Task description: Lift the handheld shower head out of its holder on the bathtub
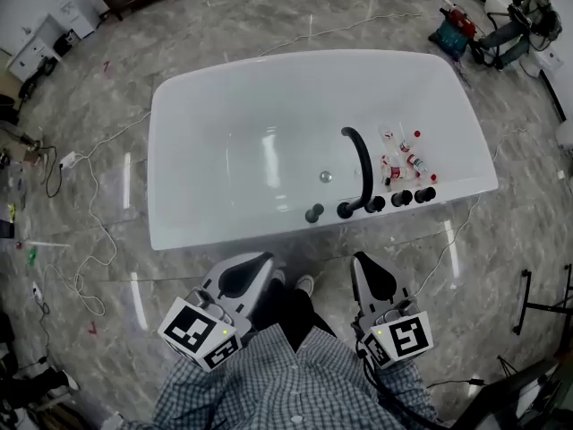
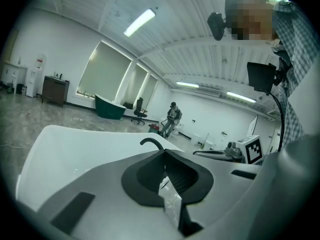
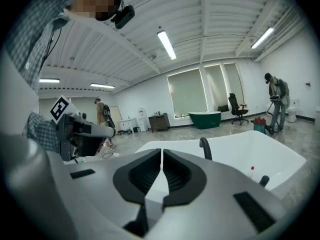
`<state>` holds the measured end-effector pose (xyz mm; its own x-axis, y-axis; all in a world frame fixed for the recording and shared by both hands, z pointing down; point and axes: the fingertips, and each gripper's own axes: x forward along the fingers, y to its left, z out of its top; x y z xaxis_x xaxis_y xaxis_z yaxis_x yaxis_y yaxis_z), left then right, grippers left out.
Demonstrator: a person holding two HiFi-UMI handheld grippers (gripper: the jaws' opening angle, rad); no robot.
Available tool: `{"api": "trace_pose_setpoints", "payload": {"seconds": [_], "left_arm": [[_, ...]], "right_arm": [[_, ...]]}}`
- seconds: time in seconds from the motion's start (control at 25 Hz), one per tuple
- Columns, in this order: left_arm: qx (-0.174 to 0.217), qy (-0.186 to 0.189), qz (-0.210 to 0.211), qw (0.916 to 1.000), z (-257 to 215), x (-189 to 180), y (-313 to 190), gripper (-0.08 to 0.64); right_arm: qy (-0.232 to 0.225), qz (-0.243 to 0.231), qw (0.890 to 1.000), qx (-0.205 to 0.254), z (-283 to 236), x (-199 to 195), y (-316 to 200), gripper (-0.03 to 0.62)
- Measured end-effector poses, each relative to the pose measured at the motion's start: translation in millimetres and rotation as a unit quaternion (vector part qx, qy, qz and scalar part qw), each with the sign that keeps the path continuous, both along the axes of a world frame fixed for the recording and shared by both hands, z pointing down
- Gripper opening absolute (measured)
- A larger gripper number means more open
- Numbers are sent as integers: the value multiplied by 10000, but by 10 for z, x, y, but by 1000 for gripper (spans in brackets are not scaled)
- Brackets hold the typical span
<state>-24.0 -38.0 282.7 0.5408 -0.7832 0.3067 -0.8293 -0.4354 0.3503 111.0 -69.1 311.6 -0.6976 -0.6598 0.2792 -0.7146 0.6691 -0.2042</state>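
A white bathtub [image 1: 188,115] fills the middle of the head view. A black arched spout [image 1: 360,164] rises from its near rim, beside a row of black fittings [image 1: 375,204]. I cannot tell which fitting is the shower head. My left gripper [image 1: 260,262] and right gripper [image 1: 363,262] are held close to my body, short of the tub, both shut and empty. In the left gripper view the jaws of the left gripper [image 2: 165,156] meet, with the spout [image 2: 151,142] beyond. The right gripper [image 3: 161,154] points at the spout [image 3: 205,148] and a fitting [image 3: 264,180].
Small red-capped bottles [image 1: 403,155] lie inside the tub near the drain [image 1: 326,176]. Cables [image 1: 89,240] trail over the marble floor at the left. A tool bag [image 1: 457,25] and a person [image 1: 519,16] are at the far right. A black stand [image 1: 537,303] is at the right.
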Motion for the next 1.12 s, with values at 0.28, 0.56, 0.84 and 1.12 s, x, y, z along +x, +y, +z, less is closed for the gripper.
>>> {"api": "trace_pose_setpoints", "payload": {"seconds": [0.28,0.56,0.84,1.12], "left_arm": [[-311,115,178,9993,427,-113,-199,6],[-301,34,488,9983,688,-174,-377,8],[-268,102,804,9963,1056,-190,-522,6],[-418,302,643,9966,1457,-261,-646,6]], "right_arm": [[326,-113,9993,-174,466,-221,-87,20],[406,-217,9989,-27,830,-437,-281,20],[622,-168,9978,-159,1329,-519,-474,63],[878,-448,9947,-275,1937,-640,-597,98]]}}
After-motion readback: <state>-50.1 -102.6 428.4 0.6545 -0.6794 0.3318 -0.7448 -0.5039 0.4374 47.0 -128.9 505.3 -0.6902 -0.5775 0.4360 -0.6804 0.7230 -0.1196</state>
